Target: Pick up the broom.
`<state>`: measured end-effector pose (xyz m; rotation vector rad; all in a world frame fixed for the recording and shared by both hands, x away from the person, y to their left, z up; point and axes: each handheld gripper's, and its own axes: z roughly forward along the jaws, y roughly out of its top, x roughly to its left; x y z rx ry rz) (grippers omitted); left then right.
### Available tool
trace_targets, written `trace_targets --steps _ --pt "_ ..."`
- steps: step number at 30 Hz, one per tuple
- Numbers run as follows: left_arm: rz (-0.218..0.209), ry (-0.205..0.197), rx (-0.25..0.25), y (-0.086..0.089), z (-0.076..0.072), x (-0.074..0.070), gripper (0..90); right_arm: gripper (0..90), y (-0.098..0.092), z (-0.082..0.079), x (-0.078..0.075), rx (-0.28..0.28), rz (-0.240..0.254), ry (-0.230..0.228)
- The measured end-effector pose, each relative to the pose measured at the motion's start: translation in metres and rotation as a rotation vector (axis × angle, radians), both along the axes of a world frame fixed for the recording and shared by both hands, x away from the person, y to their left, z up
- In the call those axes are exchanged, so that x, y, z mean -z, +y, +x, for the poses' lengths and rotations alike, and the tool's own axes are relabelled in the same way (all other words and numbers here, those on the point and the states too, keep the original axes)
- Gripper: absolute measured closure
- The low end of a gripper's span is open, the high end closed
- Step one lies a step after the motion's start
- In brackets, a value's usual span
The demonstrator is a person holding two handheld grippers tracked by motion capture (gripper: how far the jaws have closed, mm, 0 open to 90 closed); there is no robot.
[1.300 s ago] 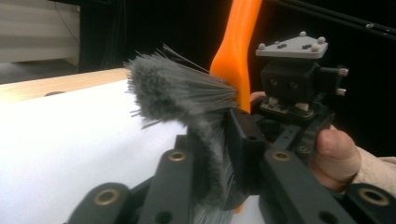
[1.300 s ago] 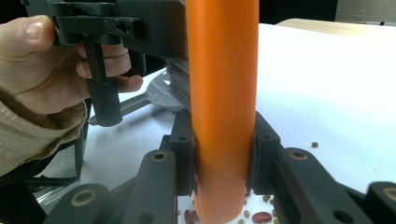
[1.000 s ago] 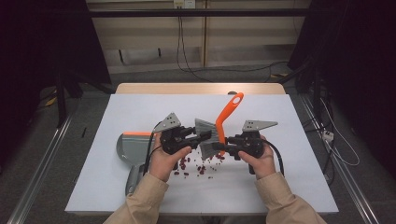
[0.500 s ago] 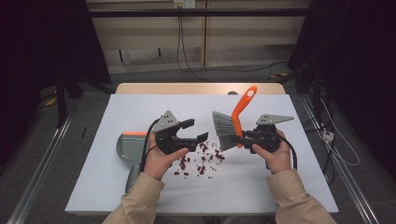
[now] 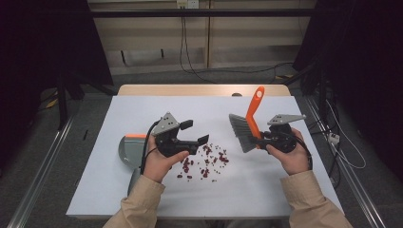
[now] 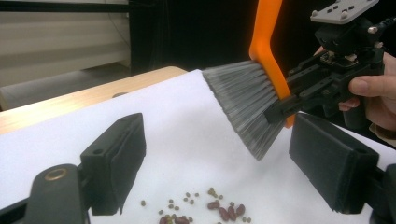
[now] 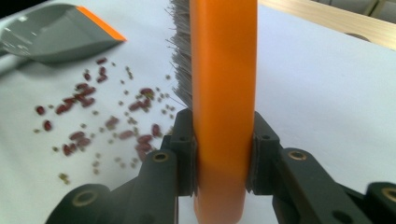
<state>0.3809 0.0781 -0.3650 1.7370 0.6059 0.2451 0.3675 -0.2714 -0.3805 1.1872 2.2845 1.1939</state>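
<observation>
White matte surface (image 5: 266, 190), broad and flat, under everything. Grey plastic dustpan (image 5: 127, 149) with orange lip lying flat at left, untouched. Orange-handled brush (image 5: 252, 124), stiff grey bristles fanned, now carried clear to the right, pinched at the handle by right gripper (image 5: 264, 137). Left gripper (image 5: 195, 133), brush released, just been opening, spread wide around nothing. Handover apparently done; sweeping likely next. Small dark red beans (image 5: 205, 161), glossy, scattered between the two.
</observation>
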Motion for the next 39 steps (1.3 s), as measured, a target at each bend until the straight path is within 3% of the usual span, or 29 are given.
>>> trace_targets --steps 2,8,18,24,30,33,36,39 --pt "0.003 -0.004 -0.002 0.002 0.000 0.000 17.8 69.7 -0.003 0.001 0.002 0.013 -0.036 0.002" --pt "0.012 -0.005 -0.013 0.009 0.003 0.001 14.3 69.8 -0.011 0.003 0.008 0.031 -0.075 0.032" --pt "0.003 -0.012 -0.039 0.034 0.003 0.001 9.6 69.9 -0.014 0.007 0.011 0.041 -0.106 0.061" --pt "0.019 -0.017 -0.075 0.055 0.003 0.002 9.5 70.0 -0.007 0.013 0.016 0.044 -0.131 0.088" --pt "0.033 -0.016 -0.101 0.071 0.003 0.006 9.9 70.4 0.007 0.021 0.018 0.074 -0.153 0.080" --pt "0.030 -0.016 -0.115 0.078 0.002 0.008 9.9 70.6 0.016 0.026 0.020 0.063 -0.151 0.072" --pt "0.037 -0.016 -0.125 0.084 0.001 0.010 9.9 70.7 0.027 0.029 0.023 0.063 -0.186 0.058" --pt "0.040 -0.010 -0.136 0.090 0.001 0.013 9.9 70.6 0.035 0.032 0.026 0.051 -0.166 0.062"
